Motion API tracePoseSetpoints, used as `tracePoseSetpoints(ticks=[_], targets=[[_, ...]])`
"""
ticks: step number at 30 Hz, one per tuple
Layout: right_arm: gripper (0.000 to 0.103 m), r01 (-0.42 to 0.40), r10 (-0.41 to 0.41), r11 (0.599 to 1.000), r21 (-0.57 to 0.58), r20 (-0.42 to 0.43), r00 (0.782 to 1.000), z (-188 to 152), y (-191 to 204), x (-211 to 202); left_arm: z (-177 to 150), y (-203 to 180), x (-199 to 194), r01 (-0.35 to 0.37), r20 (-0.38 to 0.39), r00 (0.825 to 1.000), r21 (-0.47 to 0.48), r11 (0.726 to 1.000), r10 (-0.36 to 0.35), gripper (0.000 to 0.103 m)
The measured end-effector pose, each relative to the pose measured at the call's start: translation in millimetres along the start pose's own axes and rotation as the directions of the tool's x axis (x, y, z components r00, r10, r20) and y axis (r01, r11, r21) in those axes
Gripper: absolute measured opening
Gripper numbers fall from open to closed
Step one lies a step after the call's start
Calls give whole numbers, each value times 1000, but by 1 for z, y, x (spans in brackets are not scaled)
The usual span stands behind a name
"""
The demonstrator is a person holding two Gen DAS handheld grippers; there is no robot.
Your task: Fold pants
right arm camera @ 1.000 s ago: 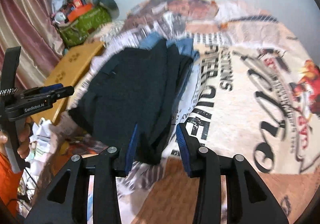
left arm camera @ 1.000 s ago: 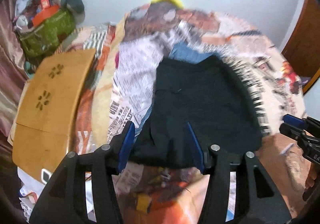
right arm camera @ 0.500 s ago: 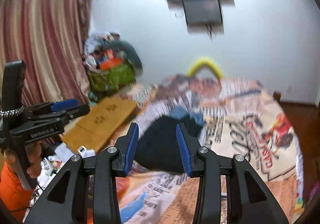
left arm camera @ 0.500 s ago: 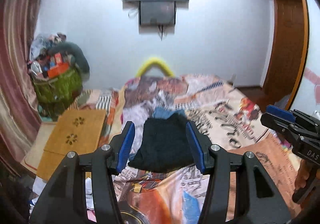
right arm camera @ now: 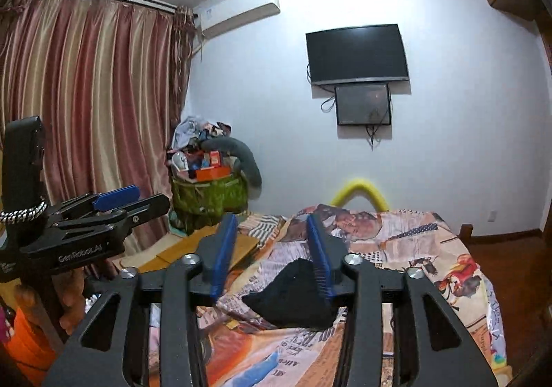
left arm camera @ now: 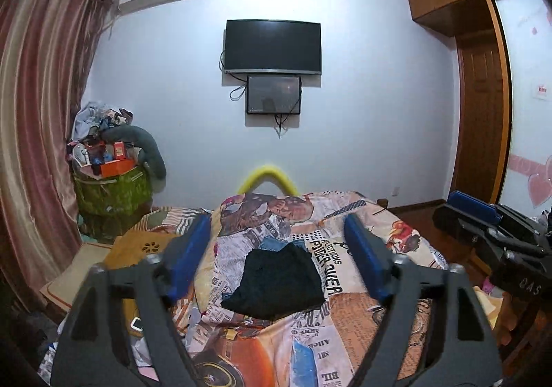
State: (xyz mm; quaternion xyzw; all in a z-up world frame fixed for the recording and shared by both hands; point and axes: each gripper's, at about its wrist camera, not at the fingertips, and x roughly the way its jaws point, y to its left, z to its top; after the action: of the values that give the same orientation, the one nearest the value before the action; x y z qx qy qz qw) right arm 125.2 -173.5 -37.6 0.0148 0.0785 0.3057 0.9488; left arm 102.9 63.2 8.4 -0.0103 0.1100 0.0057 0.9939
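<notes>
The dark folded pants (left arm camera: 279, 280) lie in a compact stack on the bed, over a blue garment (left arm camera: 276, 244) that peeks out at the far edge. They also show in the right wrist view (right arm camera: 293, 297). My left gripper (left arm camera: 277, 261) is open and empty, held well back and above the bed. My right gripper (right arm camera: 272, 249) is open and empty, also raised away from the pants. Each gripper shows in the other's view, the right at the right edge (left arm camera: 483, 225) and the left at the left edge (right arm camera: 114, 204).
The bed has a newspaper-print cover (left arm camera: 362, 318). A wooden board (left arm camera: 138, 249) lies left of it, with a full green bag (left arm camera: 110, 187) by the curtain (right arm camera: 86, 111). A TV (left arm camera: 272, 47) hangs on the far wall. A wardrobe (left arm camera: 483, 93) stands at right.
Both grippers have pulled back and risen from close over the pants to a raised, level view of the room. The folded pants stay on the bed.
</notes>
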Motion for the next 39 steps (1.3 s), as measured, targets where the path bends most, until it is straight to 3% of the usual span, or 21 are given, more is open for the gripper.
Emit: tracePoseSetpoints(ticks=[3,12,39], targets=[[75,29,-29,999,18,10,1000,-2,1,-6,-2,0,-10,7,9,1000,-25,1000,-7,101],[102,73,-74,995,65,11,997,-2,-3,-20,-9,-12,-21,-25,27,999,11,1000,25,103],[102,112,-111,993,34,-17,994,-11,1,-27,-18,-14,-22,0,13,1000,2,1000,0,103]])
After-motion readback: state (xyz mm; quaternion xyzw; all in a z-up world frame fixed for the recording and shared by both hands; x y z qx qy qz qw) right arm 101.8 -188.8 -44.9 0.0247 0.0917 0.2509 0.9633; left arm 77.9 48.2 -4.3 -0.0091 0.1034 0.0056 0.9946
